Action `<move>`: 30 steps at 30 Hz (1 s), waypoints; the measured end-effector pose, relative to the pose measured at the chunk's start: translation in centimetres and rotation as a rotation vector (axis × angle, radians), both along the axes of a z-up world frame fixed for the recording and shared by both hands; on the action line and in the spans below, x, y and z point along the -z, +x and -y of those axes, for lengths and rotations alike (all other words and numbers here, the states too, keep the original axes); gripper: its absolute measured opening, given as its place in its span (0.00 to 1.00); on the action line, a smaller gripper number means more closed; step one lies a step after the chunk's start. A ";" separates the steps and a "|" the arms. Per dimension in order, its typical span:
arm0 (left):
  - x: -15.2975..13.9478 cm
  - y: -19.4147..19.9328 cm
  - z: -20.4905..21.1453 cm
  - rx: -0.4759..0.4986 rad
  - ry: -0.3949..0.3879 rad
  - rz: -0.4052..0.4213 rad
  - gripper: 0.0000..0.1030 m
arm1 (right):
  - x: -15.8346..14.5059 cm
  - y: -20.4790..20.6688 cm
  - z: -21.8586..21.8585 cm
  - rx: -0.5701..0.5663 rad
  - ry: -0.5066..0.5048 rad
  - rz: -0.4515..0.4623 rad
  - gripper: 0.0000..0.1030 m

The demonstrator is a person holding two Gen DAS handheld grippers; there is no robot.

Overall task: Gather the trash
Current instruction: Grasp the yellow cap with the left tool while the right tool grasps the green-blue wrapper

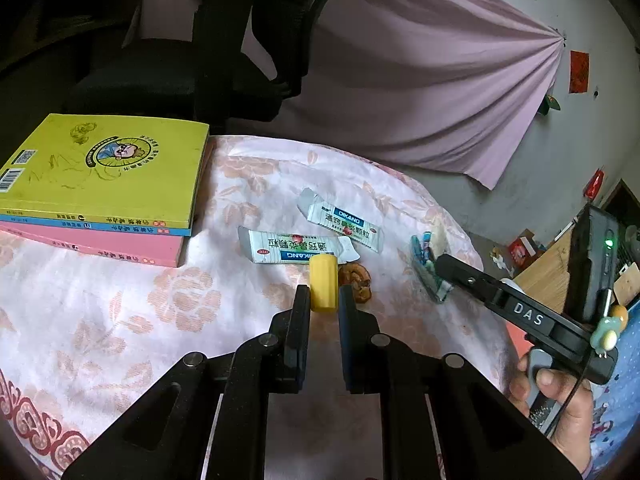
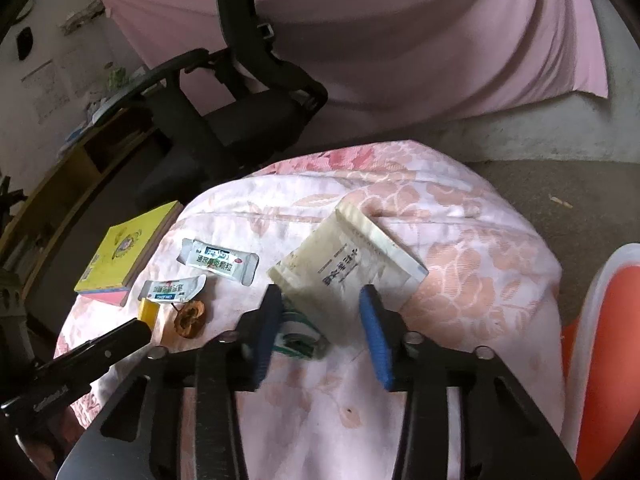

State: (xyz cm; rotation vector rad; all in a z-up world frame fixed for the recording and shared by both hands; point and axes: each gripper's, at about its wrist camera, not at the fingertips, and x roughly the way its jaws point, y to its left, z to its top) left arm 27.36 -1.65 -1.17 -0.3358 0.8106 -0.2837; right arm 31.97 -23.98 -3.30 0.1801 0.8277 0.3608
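Observation:
My left gripper (image 1: pixel 324 294) is shut on a yellow cylinder (image 1: pixel 322 282), held just above the flowered cloth; it also shows in the right wrist view (image 2: pixel 146 312). Two torn medicine sachets (image 1: pixel 296 246) (image 1: pixel 344 222) lie beyond it, with a brown dried fruit peel (image 1: pixel 356 276) beside it. My right gripper (image 2: pixel 322 300) is open over a crumpled green-and-white wrapper (image 2: pixel 298 338) and the near corner of a cream booklet (image 2: pixel 344 268). In the left wrist view the right gripper (image 1: pixel 434 266) sits at that wrapper (image 1: pixel 426 264).
A stack of yellow, blue and pink books (image 1: pixel 104 188) lies at the left on the flowered cloth (image 1: pixel 120 320). A black office chair (image 1: pixel 192 60) stands behind. An orange and white seat (image 2: pixel 600 320) is at the right. A pink curtain (image 1: pixel 420 80) hangs behind.

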 end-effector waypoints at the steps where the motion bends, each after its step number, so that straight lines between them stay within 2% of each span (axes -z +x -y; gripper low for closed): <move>1: 0.0 0.0 0.0 -0.001 -0.001 0.001 0.11 | -0.1 -0.2 0.0 0.002 -0.008 0.006 0.29; 9: -0.1 -0.4 0.2 -0.012 0.000 0.006 0.11 | -0.5 -1.6 0.6 0.000 -0.053 0.027 0.12; 19: -0.2 -0.8 0.8 -0.002 0.009 0.011 0.11 | -0.5 -2.7 0.9 -0.024 -0.077 0.026 0.09; 23: -0.1 -0.7 1.0 -0.002 0.007 0.005 0.11 | -0.2 -2.4 0.4 -0.035 -0.097 0.002 0.12; 25: 0.0 -0.7 0.9 -0.002 0.006 0.003 0.11 | 0.0 -2.3 0.0 -0.055 -0.107 -0.008 0.25; 26: 0.0 -0.6 0.8 -0.002 0.005 0.004 0.11 | 0.0 -2.3 -0.3 -0.063 -0.115 -0.007 0.35; 30: 0.0 -0.6 0.4 -0.016 0.002 0.001 0.11 | 0.0 -2.5 -1.0 -0.108 -0.106 -0.001 0.35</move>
